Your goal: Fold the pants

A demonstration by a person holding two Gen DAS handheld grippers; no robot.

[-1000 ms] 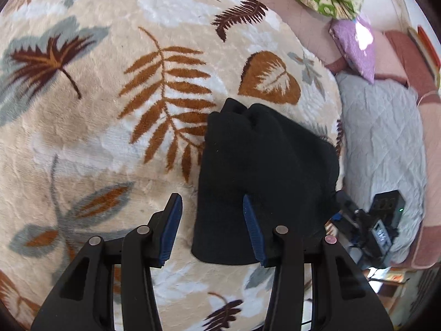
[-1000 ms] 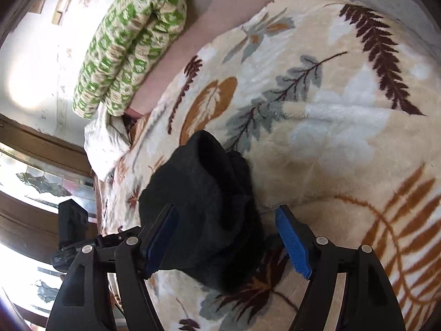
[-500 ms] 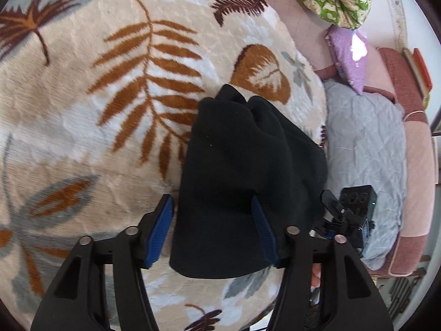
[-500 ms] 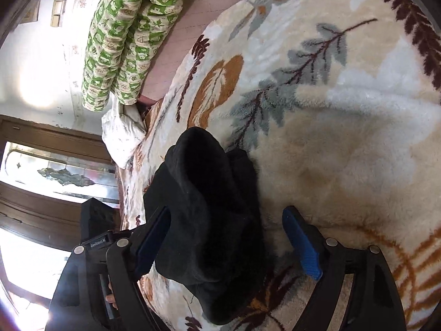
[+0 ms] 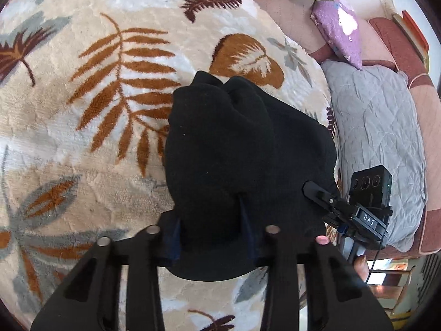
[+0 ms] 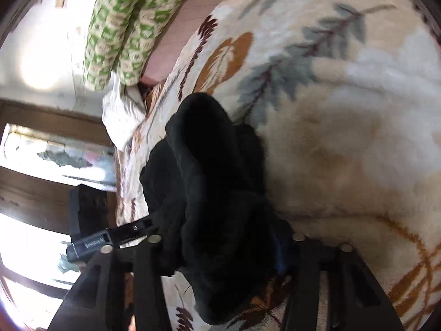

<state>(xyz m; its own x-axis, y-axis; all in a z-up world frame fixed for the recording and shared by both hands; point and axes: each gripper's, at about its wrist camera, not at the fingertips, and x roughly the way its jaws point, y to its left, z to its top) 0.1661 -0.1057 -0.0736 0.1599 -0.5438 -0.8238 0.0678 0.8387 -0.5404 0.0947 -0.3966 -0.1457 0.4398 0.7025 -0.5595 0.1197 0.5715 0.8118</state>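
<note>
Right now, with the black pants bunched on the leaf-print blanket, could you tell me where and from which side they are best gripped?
Grip the near folded edge of the black pants, coming from the near side, one claw at each end. That edge is thick and rounded, lifting off the leaf-print blanket, so pads can straddle it. The left claw and right claw are closing there now, fabric between the jaws.

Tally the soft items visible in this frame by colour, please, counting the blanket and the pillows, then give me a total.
Black: 1, the folded pants
Beige leaf-print: 1, the blanket
Green-patterned: 1, the quilt
Purple: 1, the pillow
Grey: 1, the quilted pillow
White: 1, the cloth
Total: 6
</note>
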